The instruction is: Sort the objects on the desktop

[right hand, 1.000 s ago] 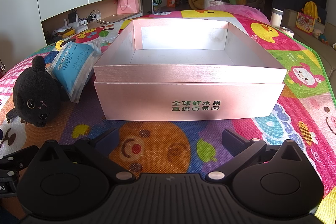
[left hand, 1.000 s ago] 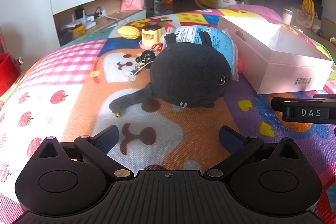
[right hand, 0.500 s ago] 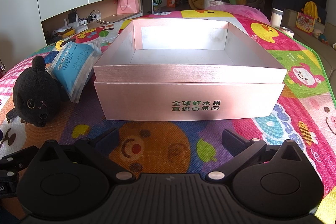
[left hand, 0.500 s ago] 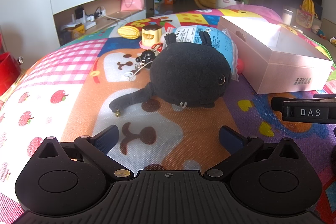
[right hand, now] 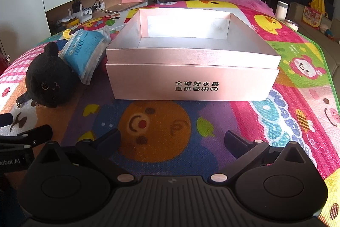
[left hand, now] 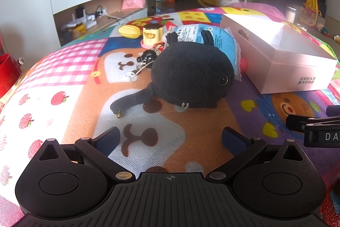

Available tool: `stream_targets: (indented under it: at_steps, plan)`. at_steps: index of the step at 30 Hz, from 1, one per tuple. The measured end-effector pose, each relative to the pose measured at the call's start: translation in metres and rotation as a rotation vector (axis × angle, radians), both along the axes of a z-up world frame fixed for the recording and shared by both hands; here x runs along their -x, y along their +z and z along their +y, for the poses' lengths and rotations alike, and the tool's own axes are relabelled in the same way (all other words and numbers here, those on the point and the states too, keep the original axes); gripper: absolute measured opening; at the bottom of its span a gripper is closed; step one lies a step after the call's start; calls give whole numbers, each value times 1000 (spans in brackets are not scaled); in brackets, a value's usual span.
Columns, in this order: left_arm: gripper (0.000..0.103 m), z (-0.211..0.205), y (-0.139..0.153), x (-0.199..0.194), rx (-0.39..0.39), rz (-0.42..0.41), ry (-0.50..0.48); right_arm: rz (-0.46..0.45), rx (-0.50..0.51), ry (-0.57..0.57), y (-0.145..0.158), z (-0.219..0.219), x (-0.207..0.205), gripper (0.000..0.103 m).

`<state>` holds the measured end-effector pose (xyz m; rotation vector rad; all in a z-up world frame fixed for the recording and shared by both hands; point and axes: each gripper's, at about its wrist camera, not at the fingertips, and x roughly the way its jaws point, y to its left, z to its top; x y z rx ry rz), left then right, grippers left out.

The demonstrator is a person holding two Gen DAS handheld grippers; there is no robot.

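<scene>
A black plush cat [left hand: 191, 76] lies on the colourful mat just ahead of my open, empty left gripper [left hand: 171, 138]. Behind the cat are a blue packet [left hand: 212, 37], a small black keychain toy [left hand: 147, 56], a yellow cup-like toy [left hand: 152, 35] and a yellow corn-shaped toy [left hand: 129, 31]. An open, empty pink box [right hand: 191, 69] stands straight ahead of my open, empty right gripper [right hand: 172, 137]; it also shows in the left wrist view [left hand: 282, 61]. The plush cat [right hand: 47, 84] and blue packet [right hand: 87, 52] lie left of the box.
The patterned play mat [right hand: 161, 127] covers the table. The other gripper's body shows at the right edge of the left wrist view [left hand: 314, 127] and the left edge of the right wrist view [right hand: 19, 142]. Shelving, a flower pot and a sofa stand beyond.
</scene>
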<state>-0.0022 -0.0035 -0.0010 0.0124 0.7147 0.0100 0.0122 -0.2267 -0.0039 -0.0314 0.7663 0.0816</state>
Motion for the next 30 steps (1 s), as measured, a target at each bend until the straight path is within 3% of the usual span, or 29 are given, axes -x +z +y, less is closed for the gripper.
stream_targets:
  at_steps: [8, 11, 13, 16, 20, 22, 23, 26, 28, 30]
  plan:
    - [103, 3, 1, -2, 6, 9, -22, 11, 8, 23, 1, 0, -1, 103]
    - [103, 11, 6, -1, 63, -6, -65, 5, 5, 25, 1, 0, 1, 103]
    - [103, 22, 17, 0, 100, -65, -85, 5, -2, 39, 1, -2, 2, 103]
    - [103, 42, 41, -10, 69, -197, -46, 3, -3, 90, 2, -2, 5, 103]
    - [100, 73, 65, -70, 60, -254, 52, -13, 6, 162, 3, 5, 9, 103]
    - [78, 83, 68, -119, 78, -197, 78, -26, 28, 167, 3, 10, 11, 103]
    - [75, 88, 65, -143, 109, -158, 92, -30, 34, 170, 3, 12, 11, 103]
    - [86, 96, 53, -209, 203, -72, 119, -31, 27, 164, 2, 11, 12, 103]
    - [85, 93, 39, -242, 195, -24, 158, -15, -4, 156, 1, 7, 10, 103]
    - [76, 94, 26, -267, 179, 19, 211, -13, -15, 152, 1, 5, 8, 103]
